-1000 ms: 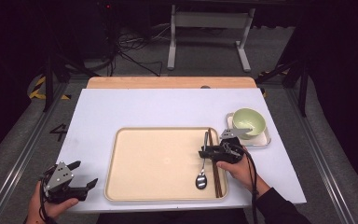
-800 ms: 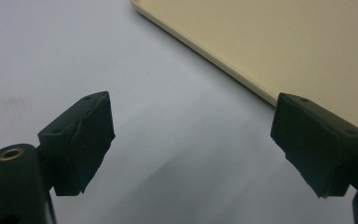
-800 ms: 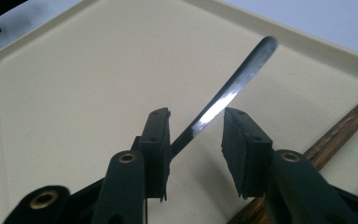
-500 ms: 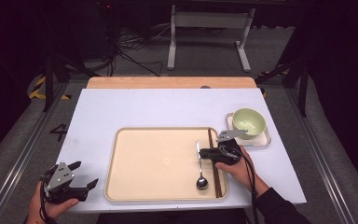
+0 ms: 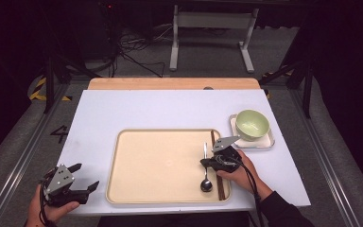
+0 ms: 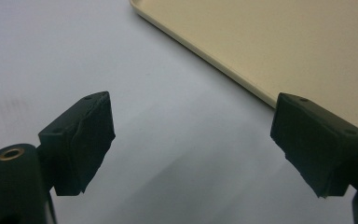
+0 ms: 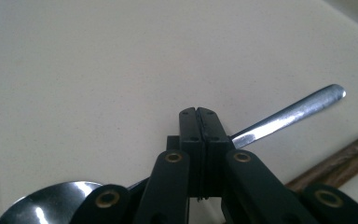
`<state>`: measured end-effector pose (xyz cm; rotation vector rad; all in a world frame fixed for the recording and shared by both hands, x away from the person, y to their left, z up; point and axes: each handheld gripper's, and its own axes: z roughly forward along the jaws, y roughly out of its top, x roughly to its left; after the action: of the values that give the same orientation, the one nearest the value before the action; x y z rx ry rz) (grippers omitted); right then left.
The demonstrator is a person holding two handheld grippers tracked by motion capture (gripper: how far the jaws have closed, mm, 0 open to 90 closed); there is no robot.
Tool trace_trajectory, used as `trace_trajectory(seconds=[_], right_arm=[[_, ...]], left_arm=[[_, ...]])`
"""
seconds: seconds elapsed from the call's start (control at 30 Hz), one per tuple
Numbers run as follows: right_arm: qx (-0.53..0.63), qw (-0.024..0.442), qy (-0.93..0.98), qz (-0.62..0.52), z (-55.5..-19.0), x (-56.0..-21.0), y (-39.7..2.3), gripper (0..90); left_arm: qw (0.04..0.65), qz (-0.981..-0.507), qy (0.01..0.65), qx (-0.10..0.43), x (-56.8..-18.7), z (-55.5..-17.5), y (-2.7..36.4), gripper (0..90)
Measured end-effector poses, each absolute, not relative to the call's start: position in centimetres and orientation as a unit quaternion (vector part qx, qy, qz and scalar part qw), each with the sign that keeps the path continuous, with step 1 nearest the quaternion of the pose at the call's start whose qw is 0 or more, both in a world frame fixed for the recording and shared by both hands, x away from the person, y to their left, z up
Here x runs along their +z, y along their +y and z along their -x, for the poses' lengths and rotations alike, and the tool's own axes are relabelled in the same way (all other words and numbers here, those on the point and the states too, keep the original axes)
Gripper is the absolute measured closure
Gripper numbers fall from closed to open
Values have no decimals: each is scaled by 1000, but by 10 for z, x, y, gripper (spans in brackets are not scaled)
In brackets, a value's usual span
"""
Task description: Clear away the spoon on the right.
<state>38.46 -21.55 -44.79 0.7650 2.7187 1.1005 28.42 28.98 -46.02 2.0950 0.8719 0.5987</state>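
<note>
A metal spoon (image 5: 205, 176) lies in the beige tray (image 5: 160, 165), bowl toward me and handle pointing away. My right gripper (image 5: 202, 164) reaches in from the right, level with the handle. In the right gripper view my right gripper (image 7: 197, 112) has just been closing and its jaws now meet. The spoon (image 7: 289, 114) runs crosswise under them, not pinched between the pads. My left gripper (image 5: 86, 176) rests on the white table (image 5: 123, 109) at the near left, jaws wide apart. Nothing lies between my left gripper's (image 6: 191, 140) jaws.
Brown chopsticks (image 5: 219, 182) lie along the tray's right edge, under my right hand; they show again (image 7: 340, 156). A green bowl (image 5: 252, 125) stands on a small white tray (image 5: 269, 142) to the right. The tray's corner (image 6: 242, 60) lies just beyond my left gripper.
The right gripper's jaws have come together over the spoon handle and the hand has slid slightly toward me, uncovering more of the handle. The spoon and the left gripper have stayed put.
</note>
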Motion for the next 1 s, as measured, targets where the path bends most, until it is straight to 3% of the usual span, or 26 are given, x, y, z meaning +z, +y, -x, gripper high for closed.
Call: trace_trajectory(seconds=[0.2, 0.5, 1.0], right_arm=[[378, 68, 887, -256, -384, -442, -220, 882], [405, 143, 866, -258, -376, -411, -240, 808], [430, 214, 821, -308, -375, -379, -281, 690]], left_arm=[[391, -820, 343, 239, -458, -284, 291, 144], [405, -818, 337, 229, -460, -288, 293, 145], [413, -818, 321, 239, -458, -288, 291, 150]])
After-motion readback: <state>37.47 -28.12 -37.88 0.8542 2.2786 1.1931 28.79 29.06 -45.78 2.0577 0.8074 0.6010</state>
